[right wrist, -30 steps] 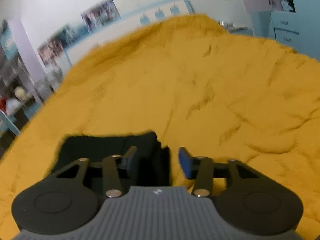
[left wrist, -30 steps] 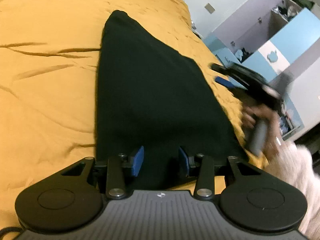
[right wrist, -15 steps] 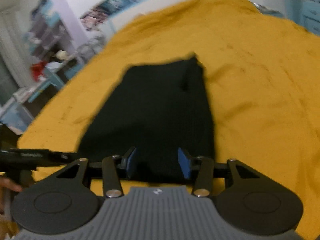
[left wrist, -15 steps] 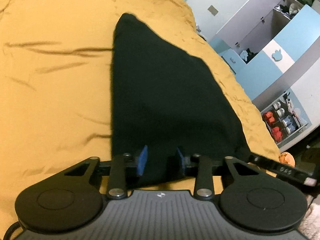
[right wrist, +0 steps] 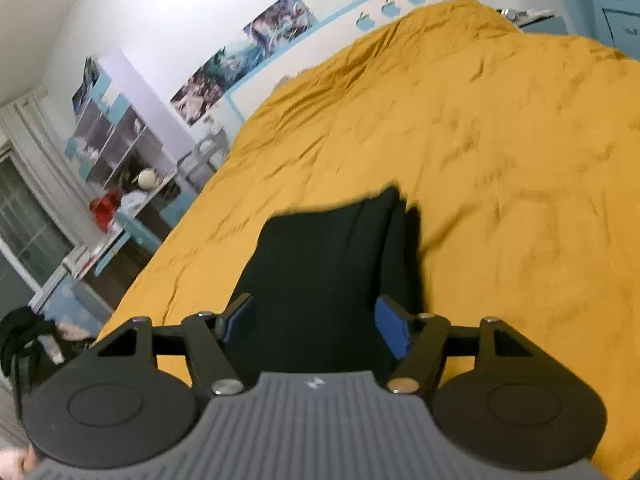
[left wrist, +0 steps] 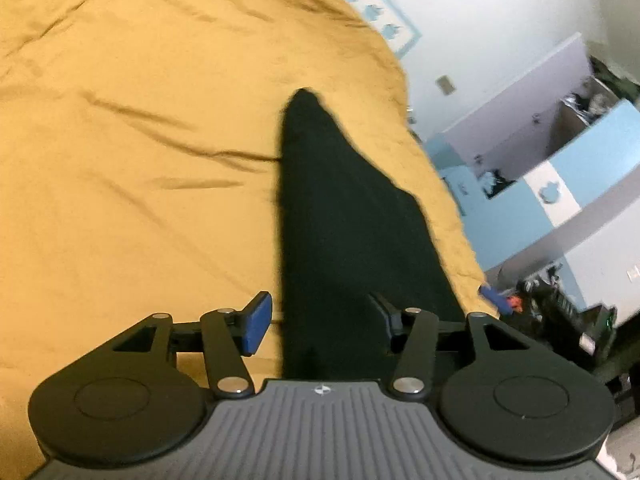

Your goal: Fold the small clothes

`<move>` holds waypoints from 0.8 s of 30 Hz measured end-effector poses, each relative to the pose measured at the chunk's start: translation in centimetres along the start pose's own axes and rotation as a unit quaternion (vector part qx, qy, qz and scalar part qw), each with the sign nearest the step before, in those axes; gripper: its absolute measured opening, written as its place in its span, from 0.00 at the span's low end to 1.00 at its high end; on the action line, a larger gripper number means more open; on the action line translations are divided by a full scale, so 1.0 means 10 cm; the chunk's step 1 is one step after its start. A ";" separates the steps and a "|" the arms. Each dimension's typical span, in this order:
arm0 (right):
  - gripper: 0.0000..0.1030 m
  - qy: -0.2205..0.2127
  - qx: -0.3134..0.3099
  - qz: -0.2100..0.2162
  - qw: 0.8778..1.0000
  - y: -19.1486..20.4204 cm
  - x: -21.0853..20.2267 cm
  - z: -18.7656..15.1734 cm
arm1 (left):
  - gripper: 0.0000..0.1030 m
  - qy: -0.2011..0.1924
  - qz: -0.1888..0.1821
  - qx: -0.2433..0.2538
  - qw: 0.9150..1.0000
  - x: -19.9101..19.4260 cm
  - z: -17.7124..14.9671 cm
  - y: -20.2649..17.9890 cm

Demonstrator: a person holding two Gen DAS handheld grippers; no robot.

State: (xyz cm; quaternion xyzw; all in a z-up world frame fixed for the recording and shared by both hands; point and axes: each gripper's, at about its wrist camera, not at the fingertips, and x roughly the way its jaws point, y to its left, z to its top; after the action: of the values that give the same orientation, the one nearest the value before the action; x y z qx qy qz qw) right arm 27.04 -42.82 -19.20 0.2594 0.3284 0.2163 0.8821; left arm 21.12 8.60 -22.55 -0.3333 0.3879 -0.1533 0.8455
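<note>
A black garment (left wrist: 344, 216) lies flat on the mustard-yellow bed cover (left wrist: 132, 160), tapering to a point at its far end. My left gripper (left wrist: 320, 320) is open over its near edge, its left pad over the cover and its right over the cloth. In the right wrist view the same black garment (right wrist: 320, 256) lies folded with a doubled strip along its right side. My right gripper (right wrist: 314, 326) is open above its near end, both blue pads over the cloth. A blue tip of the right gripper (left wrist: 494, 296) shows at the bed's right edge.
The bed cover (right wrist: 500, 140) stretches wide and wrinkled to the right and far side. Blue and white cabinets (left wrist: 560, 168) stand past the bed's right edge. Shelves (right wrist: 116, 144) and a low table with clutter stand at the left wall.
Both grippers have opened wider and let the garment rest on the bed. The left view has shifted so the garment sits farther right; the right view has pulled back and tilted up.
</note>
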 end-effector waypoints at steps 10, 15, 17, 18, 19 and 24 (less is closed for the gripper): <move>0.65 0.074 0.197 0.073 0.975 -1.00 1.02 0.27 | 0.61 0.092 -0.081 -0.078 0.989 0.46 0.01 0.38; 0.70 0.097 0.208 0.107 0.967 -1.00 1.38 0.29 | 0.62 0.139 -0.111 -0.058 0.982 0.83 0.00 0.23; 0.72 0.101 0.209 0.116 0.966 -0.95 1.49 0.33 | 0.65 0.145 -0.116 -0.049 0.981 0.94 -0.02 0.18; 0.76 0.103 0.210 0.121 0.965 -0.94 1.55 0.35 | 0.66 0.148 -0.120 -0.046 0.981 0.95 -0.04 0.15; 0.78 0.105 0.210 0.125 0.964 -0.93 1.61 0.37 | 0.68 0.151 -0.126 -0.045 0.980 0.98 -0.05 0.13; 0.78 0.110 0.190 0.121 0.968 -0.84 1.84 0.43 | 0.74 0.154 -0.141 -0.051 0.977 1.12 -0.07 0.06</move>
State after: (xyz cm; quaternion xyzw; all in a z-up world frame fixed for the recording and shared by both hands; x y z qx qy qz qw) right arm 44.45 -40.49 -30.03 0.4345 0.4244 0.2824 0.7425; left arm 27.88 2.88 -29.49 -0.3995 0.4697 -0.3006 0.7276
